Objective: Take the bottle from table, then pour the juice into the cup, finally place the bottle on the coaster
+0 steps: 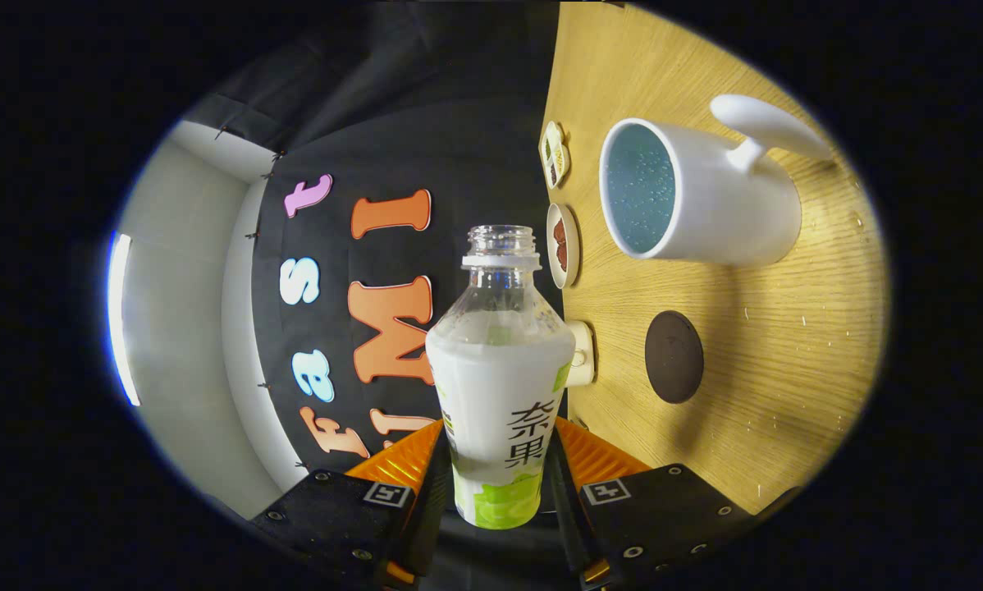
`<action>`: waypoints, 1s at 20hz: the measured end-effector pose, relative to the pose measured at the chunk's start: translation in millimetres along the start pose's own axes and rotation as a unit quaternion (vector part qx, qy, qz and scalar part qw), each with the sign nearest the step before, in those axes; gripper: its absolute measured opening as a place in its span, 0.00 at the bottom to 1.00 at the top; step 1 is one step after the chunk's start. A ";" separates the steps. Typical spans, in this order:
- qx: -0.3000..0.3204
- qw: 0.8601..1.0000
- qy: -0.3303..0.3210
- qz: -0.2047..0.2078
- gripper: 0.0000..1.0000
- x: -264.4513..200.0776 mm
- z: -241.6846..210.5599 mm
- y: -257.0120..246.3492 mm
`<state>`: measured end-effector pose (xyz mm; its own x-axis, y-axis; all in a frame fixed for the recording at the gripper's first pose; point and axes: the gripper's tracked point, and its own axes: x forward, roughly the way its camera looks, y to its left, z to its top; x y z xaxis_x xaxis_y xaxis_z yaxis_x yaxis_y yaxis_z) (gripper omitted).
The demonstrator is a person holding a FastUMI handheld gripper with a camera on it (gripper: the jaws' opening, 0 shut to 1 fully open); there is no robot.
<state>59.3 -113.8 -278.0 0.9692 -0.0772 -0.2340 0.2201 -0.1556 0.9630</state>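
- Pouring step: jaws clamped on both sides of the uncapped bottle (500, 386), which is tipped level with the mouth beyond the fingers, not yet over the cup (688, 193).
- Next: likely bring the mouth over the cup's rim.
- Clear ribbed plastic, glossy label; smooth white ceramic cup; dark round coaster (674, 356) on wood-grain table (795, 361).

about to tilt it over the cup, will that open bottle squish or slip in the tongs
The bottle looks like thin clear plastic, so it may flex under the tongs, which are shut on it. Its label is glossy, so it could slip a little. With no cap on, juice would likely spill quickly toward the cup.
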 end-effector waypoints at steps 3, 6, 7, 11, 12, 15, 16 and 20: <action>0.024 1.000 -0.004 0.006 0.61 3.0 3.0 3.8; 0.046 0.999 -0.008 0.018 0.61 3.1 9.0 13.0; 0.047 0.999 -0.008 0.020 0.61 2.7 9.2 13.2; 0.050 0.999 -0.010 0.019 0.61 4.1 7.1 14.9; 0.052 0.998 -0.011 0.019 0.61 4.0 7.7 15.7; 0.054 0.998 -0.012 0.020 0.61 5.5 6.7 17.2; 0.055 0.998 -0.011 0.021 0.61 5.7 6.8 17.6; 0.064 0.998 -0.012 0.026 0.61 6.0 7.7 19.1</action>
<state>68.4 -124.8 -262.0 0.9754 -0.1124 -0.1898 0.1532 -0.2743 0.9494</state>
